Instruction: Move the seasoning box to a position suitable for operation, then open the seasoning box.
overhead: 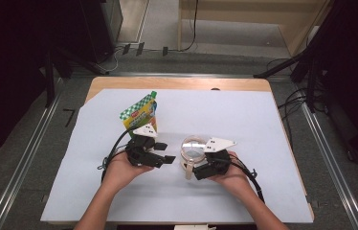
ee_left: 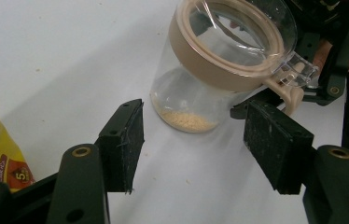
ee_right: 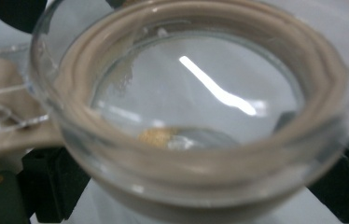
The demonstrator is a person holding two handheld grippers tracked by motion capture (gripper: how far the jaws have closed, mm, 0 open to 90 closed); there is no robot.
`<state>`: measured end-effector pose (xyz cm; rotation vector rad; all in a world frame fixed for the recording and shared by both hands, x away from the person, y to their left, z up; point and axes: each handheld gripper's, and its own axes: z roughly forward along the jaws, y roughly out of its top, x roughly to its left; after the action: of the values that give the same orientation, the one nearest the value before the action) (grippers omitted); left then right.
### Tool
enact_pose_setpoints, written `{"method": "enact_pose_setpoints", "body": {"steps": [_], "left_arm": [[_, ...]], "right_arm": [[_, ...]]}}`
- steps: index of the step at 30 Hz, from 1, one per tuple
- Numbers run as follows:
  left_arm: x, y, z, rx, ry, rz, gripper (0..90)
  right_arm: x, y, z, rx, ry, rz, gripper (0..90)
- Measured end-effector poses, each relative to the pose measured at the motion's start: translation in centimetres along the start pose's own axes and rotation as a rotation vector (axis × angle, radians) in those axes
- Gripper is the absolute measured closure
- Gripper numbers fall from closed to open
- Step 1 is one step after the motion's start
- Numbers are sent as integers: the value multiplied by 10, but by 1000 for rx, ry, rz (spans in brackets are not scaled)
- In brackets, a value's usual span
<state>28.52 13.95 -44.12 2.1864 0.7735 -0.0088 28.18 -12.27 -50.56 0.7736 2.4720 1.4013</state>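
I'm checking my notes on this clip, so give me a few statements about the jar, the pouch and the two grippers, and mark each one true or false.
1. The right gripper is closed around the clear jar. True.
2. The jar is full to the brim with grain. False: only a thin layer of tan grains lies at its bottom.
3. The left gripper is open and holds nothing. True.
4. The green and yellow pouch lies to the right of the jar in the high view. False: it is to the left, beyond the person's left hand.
5. The jar has a tan lid ring with a clear window. True.
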Motion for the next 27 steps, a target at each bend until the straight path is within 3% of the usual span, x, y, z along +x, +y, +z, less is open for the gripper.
{"method": "enact_pose_setpoints", "body": {"steps": [4,11,12,14,15,19,22,26,27], "left_arm": [[0,0,0,-2,0,-3,385],[0,-1,-2,4,2,-1,385],[0,-1,-1,1,2,-1,385],[0,-1,-1,0,1,-2,386],[0,-1,0,-2,2,-3,387],[-2,-1,0,-2,-2,19,432],[-4,-1,1,0,-8,33,480],[-6,-1,2,6,-20,32,538],[-7,0,3,10,-29,-2,565]], "right_arm": [[-3,-2,-5,9,6,12,52],[-2,-5,-23,31,-24,8,82],[-2,-7,-31,36,-16,7,171],[-2,-7,-34,31,-17,2,197],[-1,-8,-43,25,0,0,272],[3,-8,-54,18,-4,22,308],[7,-10,-67,-1,-10,72,346],[11,-10,-78,-27,-8,101,412],[13,-11,-80,-29,-7,100,425]]}}
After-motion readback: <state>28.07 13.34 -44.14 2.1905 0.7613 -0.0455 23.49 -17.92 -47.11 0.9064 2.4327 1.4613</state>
